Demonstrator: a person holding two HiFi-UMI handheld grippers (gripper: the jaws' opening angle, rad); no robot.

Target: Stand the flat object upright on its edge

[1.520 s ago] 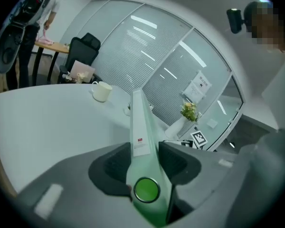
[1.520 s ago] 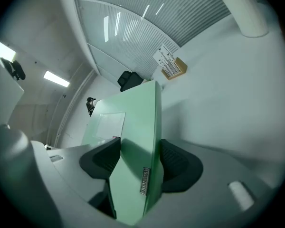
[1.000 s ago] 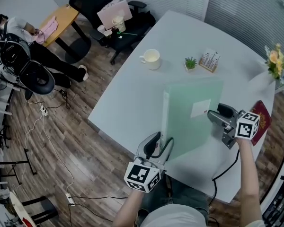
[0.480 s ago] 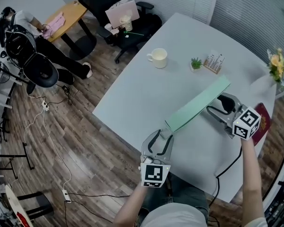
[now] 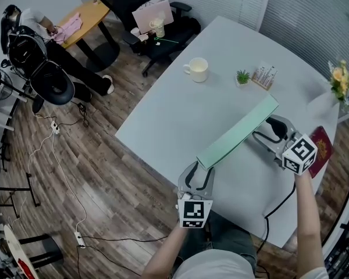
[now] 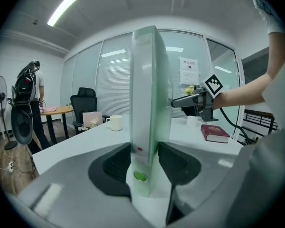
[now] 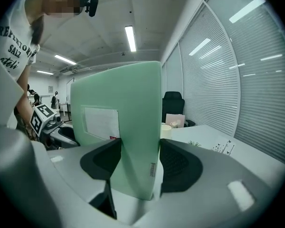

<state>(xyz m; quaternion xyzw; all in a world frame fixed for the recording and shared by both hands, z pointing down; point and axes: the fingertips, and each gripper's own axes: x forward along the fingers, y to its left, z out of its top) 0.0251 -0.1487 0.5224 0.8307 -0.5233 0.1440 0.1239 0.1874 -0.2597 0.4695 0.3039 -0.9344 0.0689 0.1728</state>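
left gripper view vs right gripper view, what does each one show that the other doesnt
Only the left gripper view shows the red book and the right gripper from outside, at the far end of the green folder. Only the right gripper view shows the folder's white label and the left gripper from outside. Both show the folder upright, clamped between that gripper's jaws, plus the white mug and black chair.

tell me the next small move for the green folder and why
Probably ease both ends down together until the bottom edge rests on the table, before loosening either grip. The green folder is upright, edge-on from above, with the left gripper shut on its near end and the right gripper on its far end. Whether it touches the table is not clear.
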